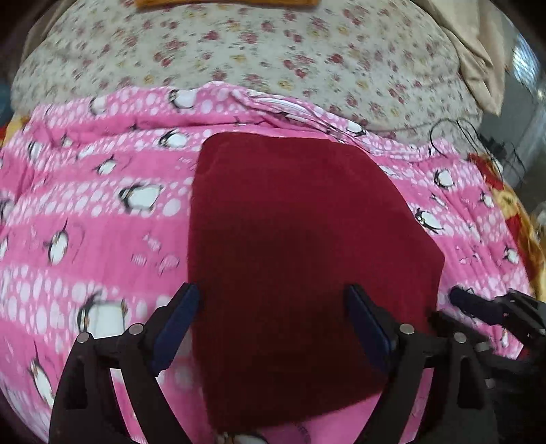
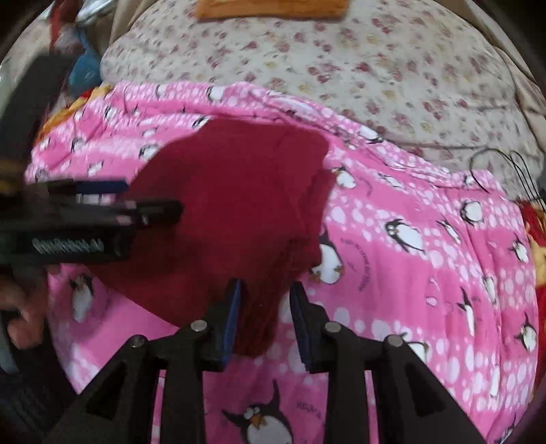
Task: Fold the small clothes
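Observation:
A dark red garment (image 1: 300, 259) lies folded flat on the pink penguin blanket (image 1: 102, 218). My left gripper (image 1: 271, 300) hovers over the garment's near part, open wide, with its left finger at the cloth's left edge and nothing pinched. In the right wrist view the garment (image 2: 232, 191) has stacked folded edges on its right side. My right gripper (image 2: 266, 292) is open at the garment's near corner. The cloth sits between its pads, with a gap showing on the right. The left gripper (image 2: 150, 199) reaches in from the left above the cloth.
A floral sheet (image 1: 273, 51) covers the bed beyond the blanket, with an orange cloth (image 2: 273, 8) at its far edge. A black cable (image 1: 471, 140) lies at the right, beside a red and yellow blanket (image 1: 512, 205). A hand (image 2: 20, 321) shows at lower left.

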`<state>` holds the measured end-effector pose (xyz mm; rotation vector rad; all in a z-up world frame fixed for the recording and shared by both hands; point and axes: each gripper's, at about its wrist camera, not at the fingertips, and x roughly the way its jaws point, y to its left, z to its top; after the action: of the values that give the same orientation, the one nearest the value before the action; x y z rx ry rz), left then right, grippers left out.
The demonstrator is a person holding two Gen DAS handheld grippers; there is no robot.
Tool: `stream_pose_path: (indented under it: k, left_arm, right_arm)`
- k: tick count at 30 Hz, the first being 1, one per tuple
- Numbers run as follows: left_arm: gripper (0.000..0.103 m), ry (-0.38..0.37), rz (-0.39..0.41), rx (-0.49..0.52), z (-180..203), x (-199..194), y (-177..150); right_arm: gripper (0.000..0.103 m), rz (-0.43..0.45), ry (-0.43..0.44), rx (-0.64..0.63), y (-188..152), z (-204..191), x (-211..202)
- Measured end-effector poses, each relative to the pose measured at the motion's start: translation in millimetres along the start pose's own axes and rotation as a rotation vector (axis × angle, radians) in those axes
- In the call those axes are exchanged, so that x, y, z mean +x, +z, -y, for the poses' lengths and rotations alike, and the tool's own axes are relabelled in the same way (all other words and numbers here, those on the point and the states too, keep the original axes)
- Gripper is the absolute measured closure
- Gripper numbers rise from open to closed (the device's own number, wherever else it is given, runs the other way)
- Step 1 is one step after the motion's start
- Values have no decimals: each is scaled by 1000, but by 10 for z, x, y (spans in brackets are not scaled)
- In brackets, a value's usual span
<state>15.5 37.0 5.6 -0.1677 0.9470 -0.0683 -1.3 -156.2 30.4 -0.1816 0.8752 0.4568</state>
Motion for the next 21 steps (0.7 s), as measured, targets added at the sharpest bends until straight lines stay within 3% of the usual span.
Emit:
stream_pose_path:
  k: [2, 6, 7, 11, 15, 17, 21]
  left_arm:
    - [38, 5, 12, -20, 12, -89, -89]
    - [38, 57, 69, -2, 227, -289, -408]
    - [36, 61, 57, 13, 276, -260, -450]
    - [22, 146, 40, 49, 381, -103, -496]
    - [17, 69, -32, -85, 153, 23, -455]
    - [17, 27, -59, -124, 83, 46, -441]
    - [17, 27, -50, -124, 111, 47, -452]
  right_arm:
    - [72, 86, 39, 36, -130, 48, -186]
    - [71, 72, -77, 110, -411, 130, -360]
    - [70, 77, -71, 156, -472, 159, -412]
    - [49, 19, -18, 241, -651, 152, -355]
    - [49, -113, -87, 195, -721, 15, -50]
    - [43, -118, -99, 191, -727, -9, -2]
    - [33, -114, -99, 193, -710, -33, 52]
